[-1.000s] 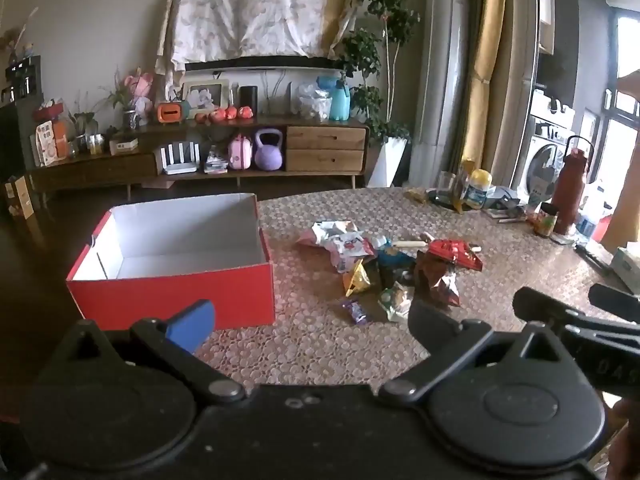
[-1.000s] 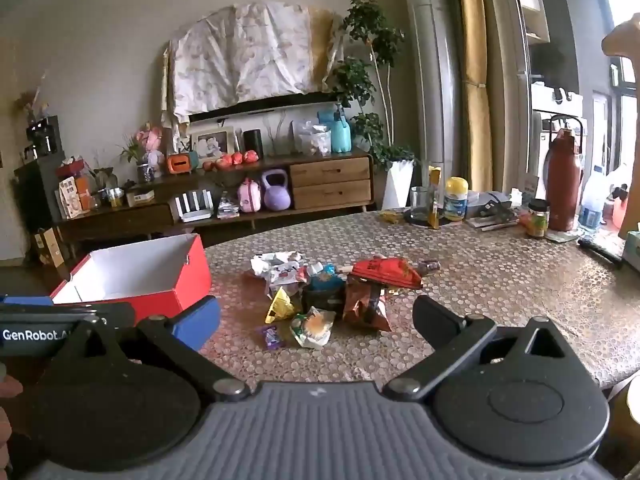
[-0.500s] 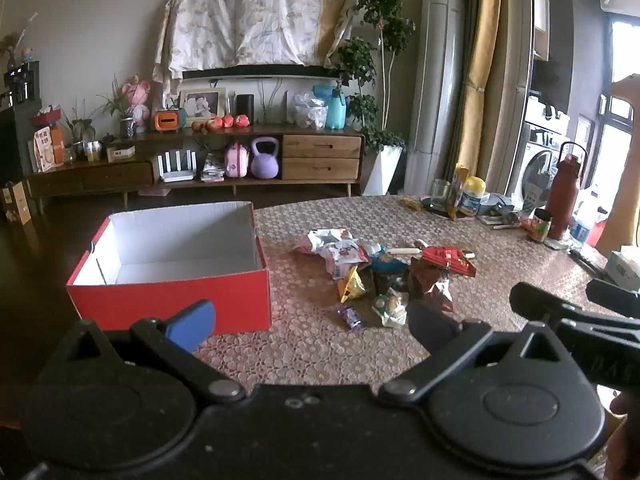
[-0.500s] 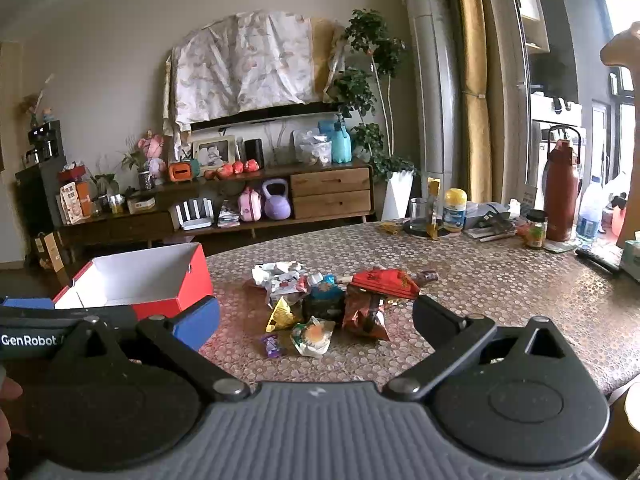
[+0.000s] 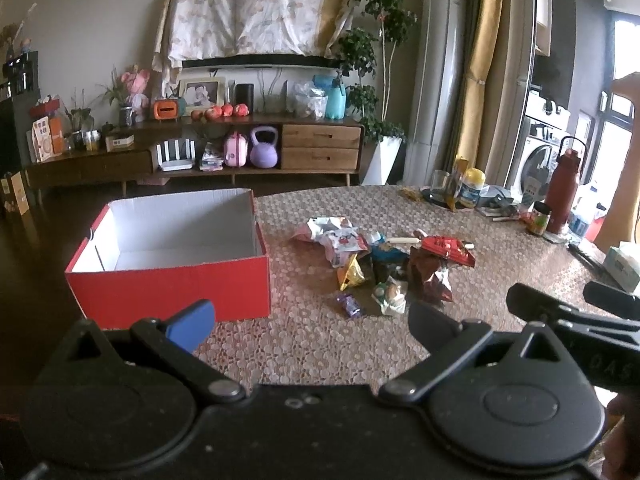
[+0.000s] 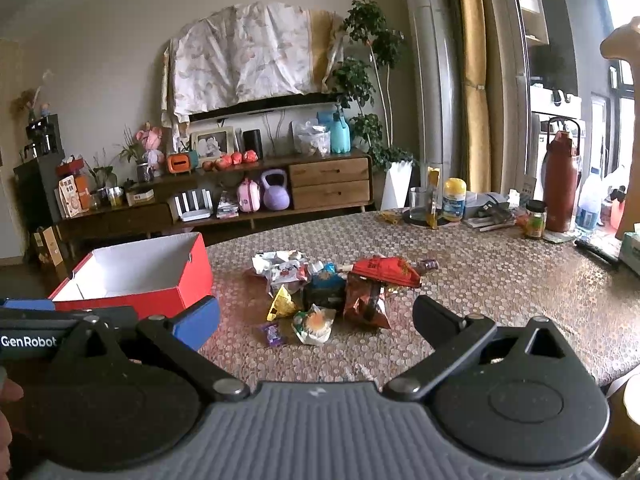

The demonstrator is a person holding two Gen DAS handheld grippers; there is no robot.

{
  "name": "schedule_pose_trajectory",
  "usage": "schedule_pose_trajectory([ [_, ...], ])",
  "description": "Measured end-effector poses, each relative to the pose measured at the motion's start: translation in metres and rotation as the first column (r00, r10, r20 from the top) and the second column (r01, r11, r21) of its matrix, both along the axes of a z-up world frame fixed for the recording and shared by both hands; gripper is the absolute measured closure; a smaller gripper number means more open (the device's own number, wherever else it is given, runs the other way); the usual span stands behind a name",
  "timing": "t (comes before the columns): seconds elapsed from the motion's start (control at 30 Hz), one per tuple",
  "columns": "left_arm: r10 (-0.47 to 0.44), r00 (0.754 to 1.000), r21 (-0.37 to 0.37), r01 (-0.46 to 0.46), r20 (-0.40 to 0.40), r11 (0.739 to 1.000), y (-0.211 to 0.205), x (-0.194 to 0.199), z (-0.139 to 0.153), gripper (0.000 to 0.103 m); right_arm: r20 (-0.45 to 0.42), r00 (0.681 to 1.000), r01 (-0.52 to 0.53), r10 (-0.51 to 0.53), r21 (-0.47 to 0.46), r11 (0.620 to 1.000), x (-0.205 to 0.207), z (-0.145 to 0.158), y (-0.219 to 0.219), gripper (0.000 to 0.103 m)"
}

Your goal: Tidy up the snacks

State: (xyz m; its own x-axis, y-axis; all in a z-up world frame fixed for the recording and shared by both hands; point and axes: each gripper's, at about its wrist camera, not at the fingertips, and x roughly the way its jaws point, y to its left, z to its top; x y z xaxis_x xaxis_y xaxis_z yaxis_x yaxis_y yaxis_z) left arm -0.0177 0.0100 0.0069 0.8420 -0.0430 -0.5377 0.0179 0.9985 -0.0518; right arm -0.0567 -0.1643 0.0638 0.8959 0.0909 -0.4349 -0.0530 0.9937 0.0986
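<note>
while both claws gape (empty), snacks (image 5: pixel 384 264) beside red box (image 5: pixel 172 280)

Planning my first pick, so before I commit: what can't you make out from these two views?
- Box floor: near part hidden behind its front wall, both views.
- Snack pile: packets overlap, so the count and the lower ones are hidden.
- Purple candy: label too small to read.
- Table near edge: hidden behind both tongs' bodies.

maroon flask (image 6: pixel 560 184) | purple kettlebell (image 6: pixel 275 196) (under sideboard (image 6: pixel 332 182)) | potted plant (image 5: pixel 380 80)
</note>
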Motion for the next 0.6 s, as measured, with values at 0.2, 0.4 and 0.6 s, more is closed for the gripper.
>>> schedule_pose_trajectory([
  [0.2,0.001,1.0,0.0,-0.001,-0.004,1.0,0.0007,0.0006,-0.0012,0.0,-0.009,1.0,0.001,-0.001,0.001,1.0,0.0017,-0.0035,0.001,0.0],
  [0.4,0.001,1.0,0.0,-0.001,-0.003,1.0,0.0009,0.0006,-0.0016,0.0,-0.017,1.0,-0.003,0.003,0.003,1.0,0.003,-0.0057,0.0009,0.0],
  [0.6,0.0,1.0,-0.001,0.0,-0.003,1.0,0.001,0.0009,-0.0011,0.0,-0.017,1.0,-0.003,0.003,0.004,1.0,0.0031,-0.0062,0.0013,0.0],
])
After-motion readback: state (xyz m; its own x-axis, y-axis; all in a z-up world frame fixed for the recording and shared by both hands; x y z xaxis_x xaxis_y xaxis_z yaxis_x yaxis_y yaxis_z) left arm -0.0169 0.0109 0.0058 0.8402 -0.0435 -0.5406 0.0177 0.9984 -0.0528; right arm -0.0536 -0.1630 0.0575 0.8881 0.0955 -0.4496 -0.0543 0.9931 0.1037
